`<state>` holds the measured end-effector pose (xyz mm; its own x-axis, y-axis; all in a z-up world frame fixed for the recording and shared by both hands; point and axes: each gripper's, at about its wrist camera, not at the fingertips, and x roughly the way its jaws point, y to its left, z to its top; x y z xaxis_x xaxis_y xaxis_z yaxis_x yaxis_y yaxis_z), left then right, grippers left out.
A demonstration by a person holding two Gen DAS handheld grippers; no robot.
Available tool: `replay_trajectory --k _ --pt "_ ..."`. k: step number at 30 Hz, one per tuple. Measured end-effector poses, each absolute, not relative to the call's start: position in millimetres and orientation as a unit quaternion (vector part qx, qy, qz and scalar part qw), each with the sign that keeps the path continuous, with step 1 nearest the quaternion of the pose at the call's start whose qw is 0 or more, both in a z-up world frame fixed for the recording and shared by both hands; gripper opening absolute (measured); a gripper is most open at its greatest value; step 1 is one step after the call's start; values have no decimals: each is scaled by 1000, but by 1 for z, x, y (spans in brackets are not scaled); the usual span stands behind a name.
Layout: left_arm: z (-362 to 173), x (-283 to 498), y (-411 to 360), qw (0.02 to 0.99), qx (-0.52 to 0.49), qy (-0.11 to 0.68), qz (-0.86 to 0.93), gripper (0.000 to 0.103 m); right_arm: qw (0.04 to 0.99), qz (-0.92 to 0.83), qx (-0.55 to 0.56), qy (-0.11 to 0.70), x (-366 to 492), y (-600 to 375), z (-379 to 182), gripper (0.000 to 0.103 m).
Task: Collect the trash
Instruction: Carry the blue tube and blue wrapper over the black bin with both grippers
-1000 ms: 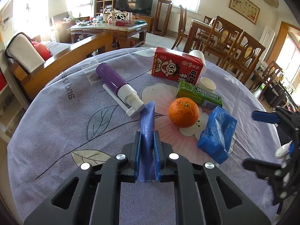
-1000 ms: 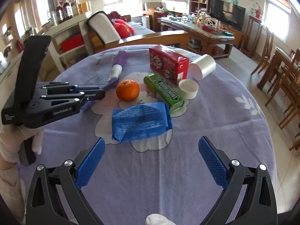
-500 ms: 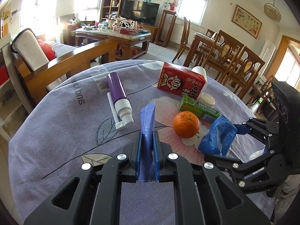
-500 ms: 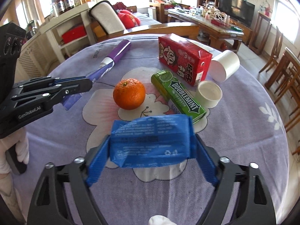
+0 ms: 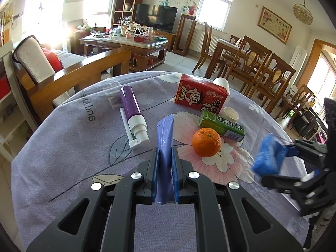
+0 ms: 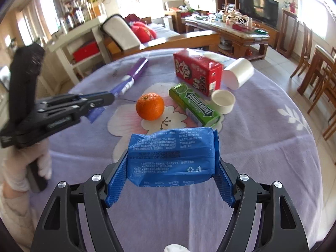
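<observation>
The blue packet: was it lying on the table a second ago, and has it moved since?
Yes. The blue packet lay flat in front of the orange; now it is off the tablecloth, clamped in the right gripper.

Round table under a lilac leaf-and-flower printed cloth (image 6: 262, 142). On it: purple spray bottle with white nozzle (image 5: 132, 113), red drink carton (image 6: 196, 73), green Doublemint gum pack (image 6: 194, 107), orange (image 6: 150, 106), white paper cup on its side (image 6: 238, 75), small white cap (image 6: 223, 100).

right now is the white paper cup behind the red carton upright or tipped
Tipped. The white paper cup lies on its side on the tablecloth beside the red carton.
</observation>
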<state>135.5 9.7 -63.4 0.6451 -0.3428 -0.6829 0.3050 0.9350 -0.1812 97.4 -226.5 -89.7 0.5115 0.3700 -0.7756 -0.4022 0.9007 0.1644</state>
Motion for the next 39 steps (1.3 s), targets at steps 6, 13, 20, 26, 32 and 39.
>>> replay_trajectory --k 6,13,20,26,32,39 --pt "-52 128 6 915 -34 345 -208 13 888 206 23 410 47 -272 -60 73" --pt "-20 98 -33 911 -39 300 -280 13 907 168 51 384 -11 -335 -37 73" --pt "2 63 -110 892 -7 282 -353 13 921 126 71 361 -57 -391 -27 73" --pt "6 33 -186 869 22 274 -412 13 929 90 80 351 -92 -439 -23 73" --pt "1 -6 -268 832 57 269 -481 13 934 34 93 344 -137 -496 -25 73" --pt "-13 -45 -360 780 93 271 -557 13 930 -53 133 337 -198 -574 -41 73"
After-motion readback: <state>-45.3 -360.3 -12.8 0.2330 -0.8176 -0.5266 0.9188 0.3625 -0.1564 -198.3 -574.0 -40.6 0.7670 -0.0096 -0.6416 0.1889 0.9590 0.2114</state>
